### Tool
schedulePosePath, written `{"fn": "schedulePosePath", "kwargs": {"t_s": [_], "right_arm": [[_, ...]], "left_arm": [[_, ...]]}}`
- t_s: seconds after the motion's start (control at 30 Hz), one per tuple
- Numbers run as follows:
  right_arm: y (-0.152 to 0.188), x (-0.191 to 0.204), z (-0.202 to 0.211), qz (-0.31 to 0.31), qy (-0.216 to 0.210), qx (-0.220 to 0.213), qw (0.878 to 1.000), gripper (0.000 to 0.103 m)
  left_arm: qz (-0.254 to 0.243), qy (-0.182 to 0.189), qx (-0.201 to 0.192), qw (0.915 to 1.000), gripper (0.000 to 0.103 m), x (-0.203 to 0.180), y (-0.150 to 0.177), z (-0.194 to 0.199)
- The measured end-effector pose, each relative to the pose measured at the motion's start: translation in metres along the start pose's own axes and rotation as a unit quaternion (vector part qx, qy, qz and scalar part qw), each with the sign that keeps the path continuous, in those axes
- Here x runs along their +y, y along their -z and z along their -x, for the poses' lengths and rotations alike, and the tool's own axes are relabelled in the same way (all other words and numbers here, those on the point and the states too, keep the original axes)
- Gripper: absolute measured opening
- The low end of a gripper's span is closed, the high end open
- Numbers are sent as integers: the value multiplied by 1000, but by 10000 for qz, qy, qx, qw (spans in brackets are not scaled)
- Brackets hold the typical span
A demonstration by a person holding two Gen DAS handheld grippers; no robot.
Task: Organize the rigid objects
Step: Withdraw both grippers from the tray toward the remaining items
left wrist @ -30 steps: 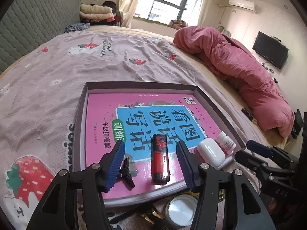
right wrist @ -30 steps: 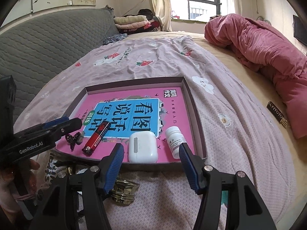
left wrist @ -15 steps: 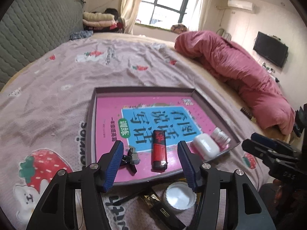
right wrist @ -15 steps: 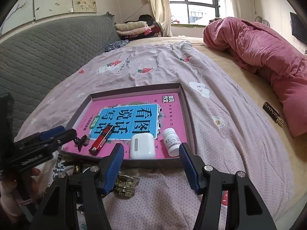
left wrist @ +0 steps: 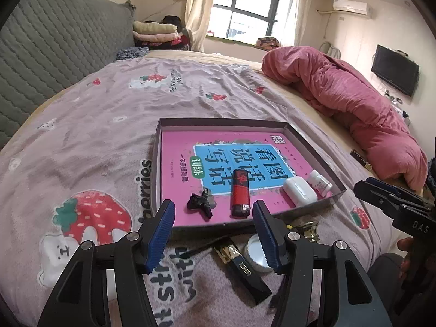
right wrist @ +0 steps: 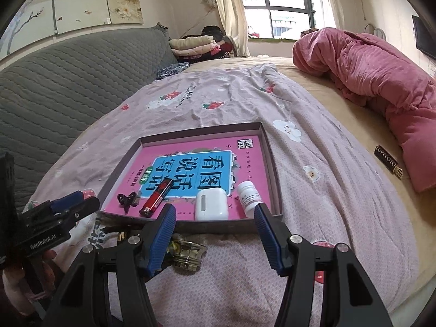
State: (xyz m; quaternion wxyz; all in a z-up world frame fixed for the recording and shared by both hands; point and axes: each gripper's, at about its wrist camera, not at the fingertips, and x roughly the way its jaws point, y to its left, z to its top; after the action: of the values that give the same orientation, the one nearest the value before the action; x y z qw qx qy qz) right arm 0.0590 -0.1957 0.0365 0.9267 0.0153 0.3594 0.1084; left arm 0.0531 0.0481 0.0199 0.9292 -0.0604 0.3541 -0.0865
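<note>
Black hand-held gripper [left wrist: 214, 234], ribbed blue pads [left wrist: 160, 235], silver screws (white "GenRobot.AI" lettering)

far half of tray [left wrist: 160, 136] bare, near edge crowded

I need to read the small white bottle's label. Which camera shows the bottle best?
The right wrist view: the white bottle lies near, label side facing up. In the left wrist view it sits smaller, partly behind the white case.

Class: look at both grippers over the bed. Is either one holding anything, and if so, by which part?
Nothing is held. The left gripper and right gripper both stand open and empty.
</note>
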Motion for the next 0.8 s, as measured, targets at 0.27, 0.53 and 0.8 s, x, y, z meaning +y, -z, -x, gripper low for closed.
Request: {"fn": "schedulePosePath", "kwargs": {"t_s": [0.27, 0.53, 0.8], "right_arm": [[1, 3, 8, 82, -75, -80, 9999, 59], [4, 1, 13, 40, -124, -89, 9999, 59], [7, 1, 17, 18, -212, -96, 9997, 59]], "left_arm": [[-214, -61, 17, 9998, 61, -14, 7, 9], [-335, -140, 66, 9993, 61, -23, 12, 15], [-277, -225, 194, 9992, 61, -24, 17, 19]]}}
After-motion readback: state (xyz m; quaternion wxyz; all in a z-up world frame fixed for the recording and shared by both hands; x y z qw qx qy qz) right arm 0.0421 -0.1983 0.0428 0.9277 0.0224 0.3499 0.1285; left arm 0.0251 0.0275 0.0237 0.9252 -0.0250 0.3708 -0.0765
